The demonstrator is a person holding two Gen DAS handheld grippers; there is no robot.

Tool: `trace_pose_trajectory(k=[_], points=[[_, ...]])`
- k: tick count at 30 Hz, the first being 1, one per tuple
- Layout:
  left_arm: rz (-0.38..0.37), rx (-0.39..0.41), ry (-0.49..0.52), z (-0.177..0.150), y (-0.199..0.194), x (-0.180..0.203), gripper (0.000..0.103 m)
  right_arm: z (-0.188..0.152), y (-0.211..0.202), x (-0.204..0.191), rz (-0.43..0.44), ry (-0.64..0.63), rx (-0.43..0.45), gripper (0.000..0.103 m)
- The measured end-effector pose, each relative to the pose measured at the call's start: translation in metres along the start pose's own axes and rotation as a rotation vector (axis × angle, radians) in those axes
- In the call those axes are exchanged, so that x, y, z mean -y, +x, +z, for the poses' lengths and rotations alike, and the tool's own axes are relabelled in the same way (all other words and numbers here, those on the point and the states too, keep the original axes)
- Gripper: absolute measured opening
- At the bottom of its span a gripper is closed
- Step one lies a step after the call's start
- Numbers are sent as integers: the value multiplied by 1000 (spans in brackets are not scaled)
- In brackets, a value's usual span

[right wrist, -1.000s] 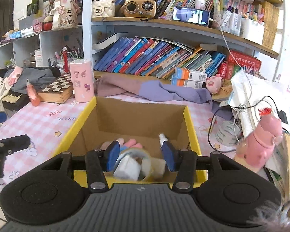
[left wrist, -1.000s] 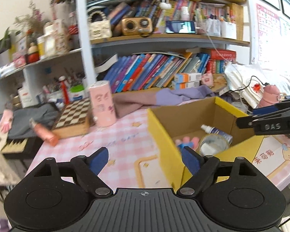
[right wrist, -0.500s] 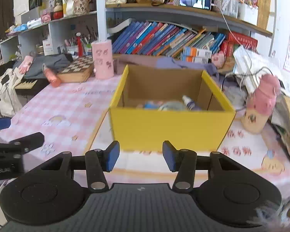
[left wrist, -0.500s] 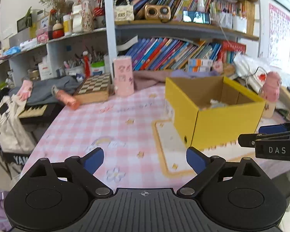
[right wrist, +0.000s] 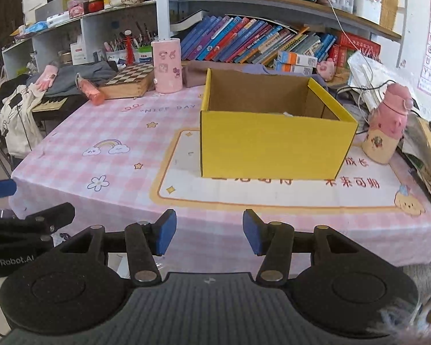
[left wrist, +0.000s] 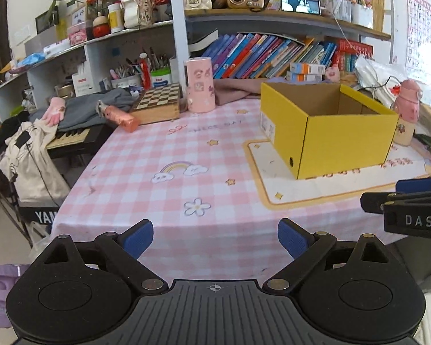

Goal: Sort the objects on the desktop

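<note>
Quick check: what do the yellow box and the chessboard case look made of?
Yellow box: cardboard, going by its matte yellow outside, plain brown inside and thin folded walls. Chessboard case: likely wood with a light varnish; tan sides and a printed or inlaid checker top.

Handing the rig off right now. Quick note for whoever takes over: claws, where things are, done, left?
Left claw: open wide, empty, jaws have just been opening. It hangs over the near table edge.
Right claw: part open, empty, jaws have just opened a little. It points at the yellow box.
The box stands open on the placemat; its contents barely show from here.
Still at the table's far edge: pink canister, chessboard box, orange tube lying on its side.
Done: cannot confirm from this angle.
Left: possibly those far-edge items.
</note>
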State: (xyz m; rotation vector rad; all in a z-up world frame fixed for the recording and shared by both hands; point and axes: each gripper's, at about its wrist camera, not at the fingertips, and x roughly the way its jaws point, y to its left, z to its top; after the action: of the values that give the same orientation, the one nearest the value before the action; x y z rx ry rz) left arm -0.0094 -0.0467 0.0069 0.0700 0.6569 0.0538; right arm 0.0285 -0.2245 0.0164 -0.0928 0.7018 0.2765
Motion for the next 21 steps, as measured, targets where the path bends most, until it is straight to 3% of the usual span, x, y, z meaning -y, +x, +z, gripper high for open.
trace_pose_trajectory(k=[12, 21], points=[[-16, -16, 16, -6, -4, -5, 96, -13, -11, -10, -24, 17, -7, 74], [-36, -22, 35, -6, -4, -6, 96, -16, -11, -13, -27, 26, -20, 80]])
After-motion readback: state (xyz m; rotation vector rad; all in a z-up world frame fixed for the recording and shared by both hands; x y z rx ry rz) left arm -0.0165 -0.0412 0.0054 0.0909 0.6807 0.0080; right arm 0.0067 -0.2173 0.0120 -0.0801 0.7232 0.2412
